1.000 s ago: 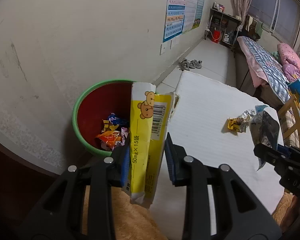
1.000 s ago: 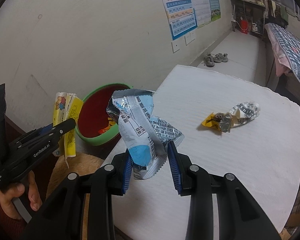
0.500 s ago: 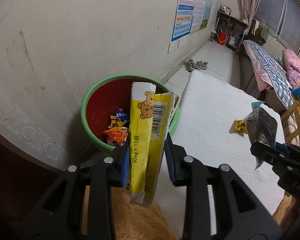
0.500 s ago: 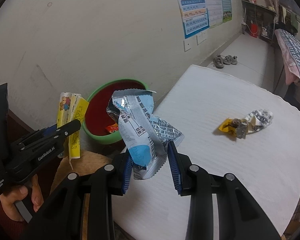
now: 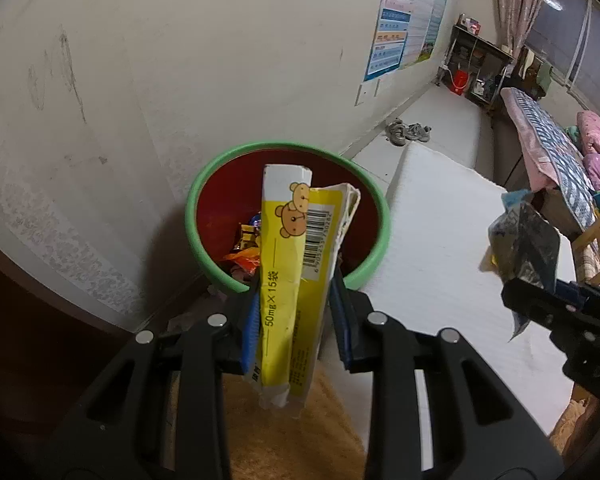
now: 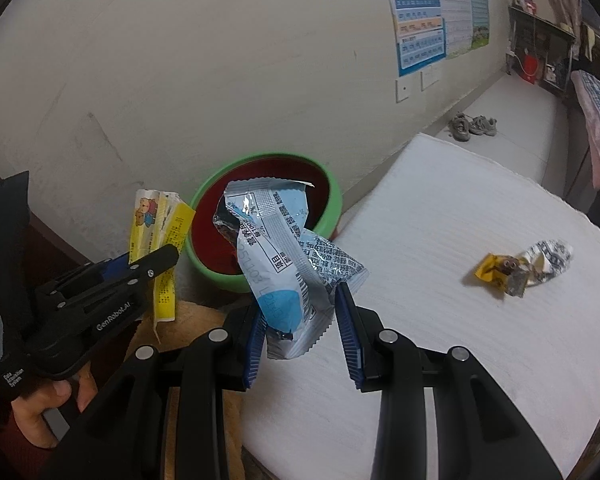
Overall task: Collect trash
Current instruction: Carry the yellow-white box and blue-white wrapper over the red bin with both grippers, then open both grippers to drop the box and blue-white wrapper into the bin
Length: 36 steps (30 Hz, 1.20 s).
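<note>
left gripper (image 5: 294,312) is pinching a flattened yellow box (image 5: 296,276) with a bear print, held upright right in front of the bin (image 5: 288,216). it lines up with the bin opening in the left wrist view, but in the right wrist view it sits off to the side of the rim, so whether it is over the opening cannot be told. right gripper (image 6: 300,320) is pinching a blue and silver wrapper (image 6: 284,256), crumpled, sticking up near the bin's near rim, above the edge of the white table (image 6: 440,280). the bin, green rim and red inside, is on the floor against the wall and already has a few colourful wrappers in the bottom. so part of the trash looks binned, two pieces are in hand and not yet dropped. left on the table: a small crumpled clump (image 6: 520,268), yellow plus white printed wrappers, well apart from both grippers. judgement: a bit past the middle, with the two drops first, then one more pickup for the clump.
</note>
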Each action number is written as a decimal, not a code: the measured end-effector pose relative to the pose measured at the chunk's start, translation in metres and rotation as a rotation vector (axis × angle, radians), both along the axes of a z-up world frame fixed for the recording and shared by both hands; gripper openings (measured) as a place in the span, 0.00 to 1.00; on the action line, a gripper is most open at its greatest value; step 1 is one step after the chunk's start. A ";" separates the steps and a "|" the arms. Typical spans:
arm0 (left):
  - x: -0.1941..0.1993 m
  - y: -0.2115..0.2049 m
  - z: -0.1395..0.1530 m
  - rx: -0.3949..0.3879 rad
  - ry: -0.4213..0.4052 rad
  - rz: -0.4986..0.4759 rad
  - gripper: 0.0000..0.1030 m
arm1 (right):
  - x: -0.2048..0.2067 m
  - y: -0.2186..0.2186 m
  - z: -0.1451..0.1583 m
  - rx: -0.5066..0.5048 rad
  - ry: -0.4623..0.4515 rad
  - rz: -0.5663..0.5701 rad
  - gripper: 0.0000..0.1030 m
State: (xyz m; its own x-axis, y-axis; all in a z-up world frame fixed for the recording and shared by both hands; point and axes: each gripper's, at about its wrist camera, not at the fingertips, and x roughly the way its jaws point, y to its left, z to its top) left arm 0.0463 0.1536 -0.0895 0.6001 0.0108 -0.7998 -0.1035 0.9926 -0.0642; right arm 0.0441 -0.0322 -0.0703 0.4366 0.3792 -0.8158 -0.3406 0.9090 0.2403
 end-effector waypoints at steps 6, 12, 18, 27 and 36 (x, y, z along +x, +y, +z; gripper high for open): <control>0.007 0.010 -0.007 0.005 0.012 0.018 0.29 | 0.012 0.020 0.003 -0.018 -0.016 0.044 0.33; 0.019 0.023 -0.011 0.013 0.015 0.035 0.29 | 0.032 0.042 0.000 -0.049 -0.025 0.082 0.33; 0.036 0.031 -0.016 0.012 0.019 0.048 0.29 | 0.055 0.058 -0.011 -0.051 0.006 0.106 0.33; 0.068 0.044 -0.031 0.002 0.050 0.065 0.29 | 0.080 0.081 -0.022 -0.070 0.018 0.135 0.33; 0.082 0.048 -0.041 -0.013 0.077 0.068 0.29 | 0.098 0.087 -0.035 -0.067 0.051 0.122 0.33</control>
State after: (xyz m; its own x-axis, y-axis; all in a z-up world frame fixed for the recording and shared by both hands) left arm 0.1287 0.2013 -0.1304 0.5354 0.0385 -0.8438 -0.1756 0.9822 -0.0667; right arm 0.1421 0.0543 -0.1051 0.3479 0.3712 -0.8609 -0.4382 0.8762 0.2008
